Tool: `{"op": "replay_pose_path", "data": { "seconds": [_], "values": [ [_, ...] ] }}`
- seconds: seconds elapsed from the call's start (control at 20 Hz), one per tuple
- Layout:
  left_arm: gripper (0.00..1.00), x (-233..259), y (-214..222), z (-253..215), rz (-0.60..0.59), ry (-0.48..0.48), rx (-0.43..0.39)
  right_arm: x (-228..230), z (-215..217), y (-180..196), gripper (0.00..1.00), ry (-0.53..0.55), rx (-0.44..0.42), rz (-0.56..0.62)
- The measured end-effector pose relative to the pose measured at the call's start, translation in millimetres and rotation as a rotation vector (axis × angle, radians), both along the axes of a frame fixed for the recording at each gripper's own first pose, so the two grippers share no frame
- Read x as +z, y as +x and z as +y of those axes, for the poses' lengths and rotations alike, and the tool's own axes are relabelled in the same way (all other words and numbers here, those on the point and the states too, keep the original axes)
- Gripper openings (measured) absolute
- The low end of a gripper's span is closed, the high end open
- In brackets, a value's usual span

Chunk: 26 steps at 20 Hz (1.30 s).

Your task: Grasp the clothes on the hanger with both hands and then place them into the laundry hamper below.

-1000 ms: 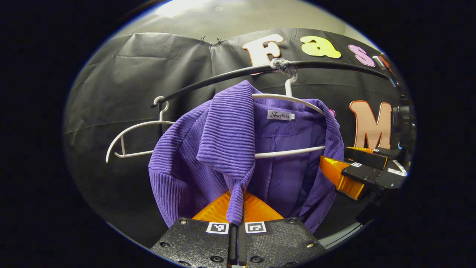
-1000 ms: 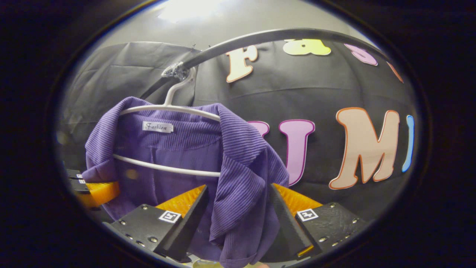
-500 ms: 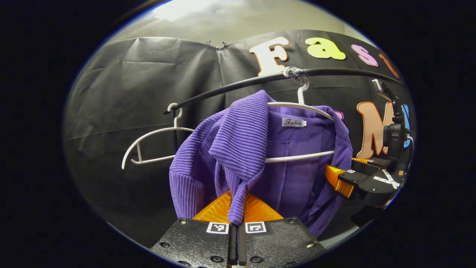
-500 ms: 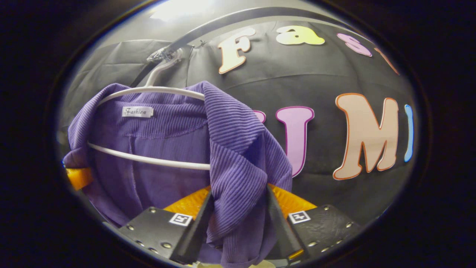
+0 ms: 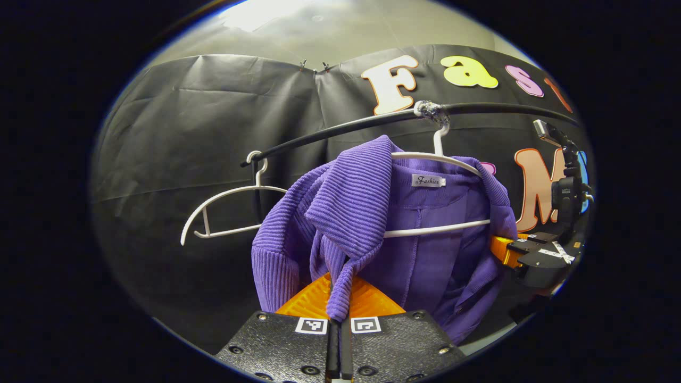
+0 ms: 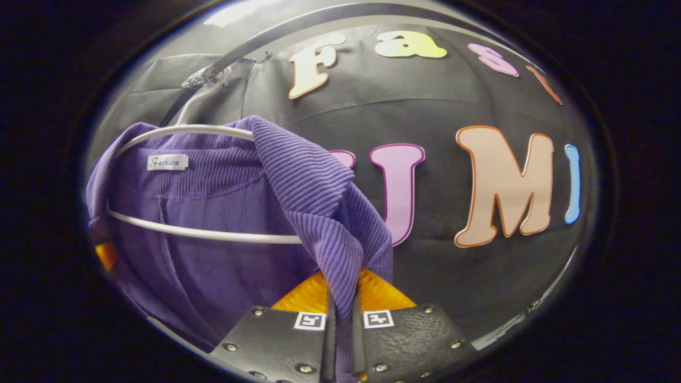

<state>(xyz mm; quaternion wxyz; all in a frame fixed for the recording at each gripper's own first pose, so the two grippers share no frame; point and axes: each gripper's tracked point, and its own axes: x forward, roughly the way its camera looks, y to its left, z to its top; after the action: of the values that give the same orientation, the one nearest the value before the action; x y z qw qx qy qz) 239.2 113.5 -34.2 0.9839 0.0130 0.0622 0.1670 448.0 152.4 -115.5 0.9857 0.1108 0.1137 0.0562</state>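
Gripping purple jacket (image 5: 367, 213), left gripper (image 5: 339, 311), right gripper (image 6: 343, 308)

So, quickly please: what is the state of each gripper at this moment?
Left gripper: closed, pinching the front edge of the purple jacket.
Right gripper: closed, pinching the jacket's other front edge, which hangs from the white hanger.

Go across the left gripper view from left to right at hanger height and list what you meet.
Empty white hanger → purple jacket on its own white hanger → right gripper, closed on the jacket's far edge.
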Motion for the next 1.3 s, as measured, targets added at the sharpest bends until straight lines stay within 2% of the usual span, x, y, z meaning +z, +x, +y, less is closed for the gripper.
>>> {"op": "replay_pose_path", "data": {
  "seconds": [0.05,0.1,0.15,0.25,0.35,0.4,0.5,0.65,0.7,0.75,0.85,1.0,1.15,1.25,1.3],
  "values": [
    [0.02,3,-1,2,-0.006,0.002,0.004,1,-1,-2,0.12,0.007,-0.013,0.012],
    [0.05,5,-2,4,-0.013,0.005,0.009,1,2,-3,0.07,0.023,-0.023,0.023],
    [0.05,8,-3,7,-0.02,0.008,0.015,-1,2,1,0.12,0.036,-0.041,0.029],
    [0.02,14,-5,13,-0.034,0.011,0.028,1,6,-5,0.02,0.056,-0.017,0.039],
    [0.05,19,-9,20,-0.053,0.019,0.045,1,5,-3,0.04,0.045,-0.004,0.03],
    [0.02,22,-10,24,-0.059,0.025,0.054,1,4,-4,0.04,0.044,-0.005,0.035],
    [0.02,26,-11,30,-0.071,0.026,0.069,4,2,-3,0.06,0.052,-0.015,0.043],
    [0.02,40,-15,39,-0.097,0.03,0.09,11,-9,-3,0.04,0.051,-0.044,0.036],
    [0.05,45,-16,42,-0.106,0.03,0.096,12,-14,-3,0.04,0.048,-0.053,0.033],
    [0.0,50,-18,44,-0.117,0.023,0.101,15,-20,-2,0.04,0.049,-0.06,0.028],
    [0.05,61,-21,49,-0.144,0.009,0.111,21,-30,-1,0.04,0.055,-0.08,0.012],
    [0.05,79,-25,55,-0.178,0.005,0.122,32,-44,5,0.06,0.06,-0.104,-0.014],
    [0.05,100,-29,65,-0.215,0.024,0.14,46,-54,10,0.04,0.061,-0.114,-0.045],
    [0.0,114,-30,75,-0.236,0.033,0.156,57,-58,14,0.04,0.054,-0.115,-0.07],
    [0.02,119,-29,80,-0.247,0.036,0.159,64,-59,15,0.04,0.049,-0.116,-0.085]
  ]
}}
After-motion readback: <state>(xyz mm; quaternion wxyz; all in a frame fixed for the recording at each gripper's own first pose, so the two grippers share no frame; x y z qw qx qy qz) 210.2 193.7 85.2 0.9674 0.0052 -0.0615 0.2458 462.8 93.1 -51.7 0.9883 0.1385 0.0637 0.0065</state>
